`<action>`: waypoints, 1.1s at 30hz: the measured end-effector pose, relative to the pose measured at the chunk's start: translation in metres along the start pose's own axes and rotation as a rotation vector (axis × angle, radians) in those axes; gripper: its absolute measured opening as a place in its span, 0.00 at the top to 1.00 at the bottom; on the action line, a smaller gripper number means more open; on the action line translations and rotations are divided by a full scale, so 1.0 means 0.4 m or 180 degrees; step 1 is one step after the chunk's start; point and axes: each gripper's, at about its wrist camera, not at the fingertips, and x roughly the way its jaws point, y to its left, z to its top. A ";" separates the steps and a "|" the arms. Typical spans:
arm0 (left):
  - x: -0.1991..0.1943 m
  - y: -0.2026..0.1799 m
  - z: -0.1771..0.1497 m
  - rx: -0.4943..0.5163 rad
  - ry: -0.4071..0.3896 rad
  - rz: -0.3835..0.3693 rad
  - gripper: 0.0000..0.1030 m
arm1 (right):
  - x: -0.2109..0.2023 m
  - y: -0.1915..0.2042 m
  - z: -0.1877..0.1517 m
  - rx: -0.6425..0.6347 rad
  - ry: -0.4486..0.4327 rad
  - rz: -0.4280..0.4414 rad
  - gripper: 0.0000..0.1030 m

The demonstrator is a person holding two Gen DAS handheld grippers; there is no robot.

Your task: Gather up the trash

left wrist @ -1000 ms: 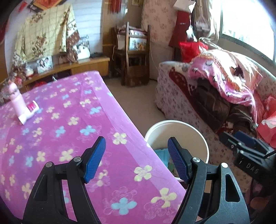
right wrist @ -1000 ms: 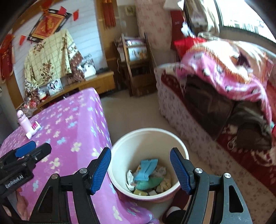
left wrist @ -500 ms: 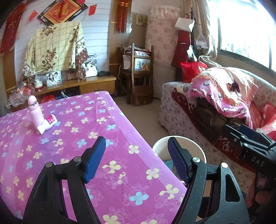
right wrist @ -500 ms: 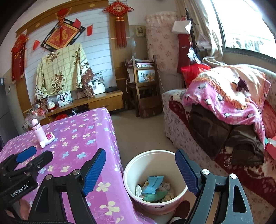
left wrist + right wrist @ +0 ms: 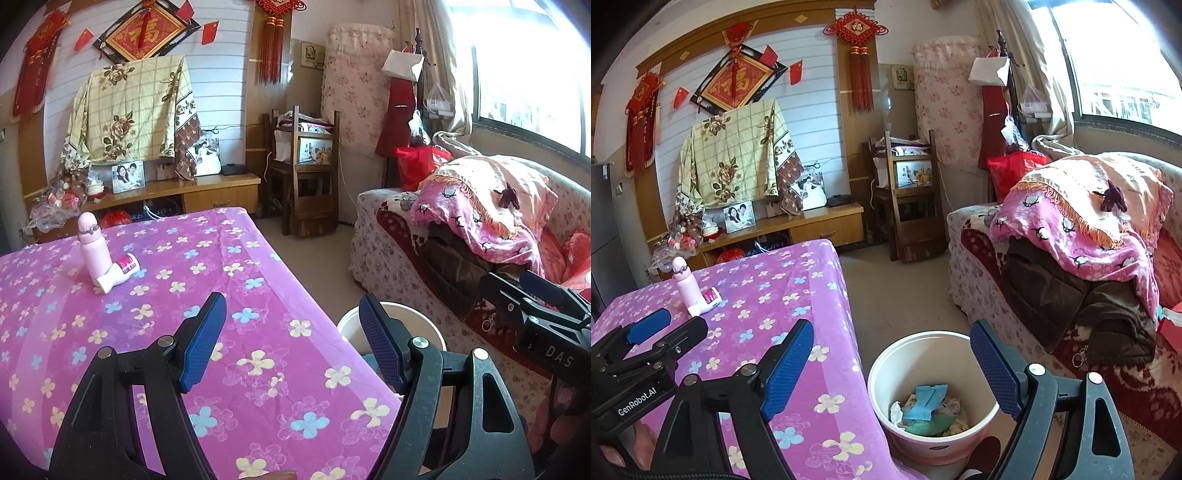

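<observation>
Beside the table's (image 5: 798,295) right edge | white round plastic bin (image 5: 934,391) on floor holds crumpled trash, within easy drop reach | left tongs (image 5: 291,343) wide, empty over table | right tongs (image 5: 892,365) wide, empty above bin

left gripper (image 5: 291,347) tilts up from a second ago: table (image 5: 236,280) drops lower in view, wall fills 12 o'clock | bin (image 5: 391,332) slides toward 5 o'clock, mostly behind the finger | right gripper (image 5: 892,363) rises and pulls back: bin (image 5: 932,395) shrinks, now at 6 o'clock | jaws spread slightly wider
</observation>
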 end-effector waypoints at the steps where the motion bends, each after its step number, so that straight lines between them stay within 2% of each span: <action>1: -0.001 0.002 -0.001 -0.0005 0.0003 0.0003 0.29 | 0.001 0.001 -0.001 -0.0002 0.0000 -0.0001 0.16; 33: 0.010 -0.001 -0.013 -0.0008 0.0050 -0.0012 0.29 | 0.024 -0.002 -0.017 0.0011 0.0130 0.0019 0.16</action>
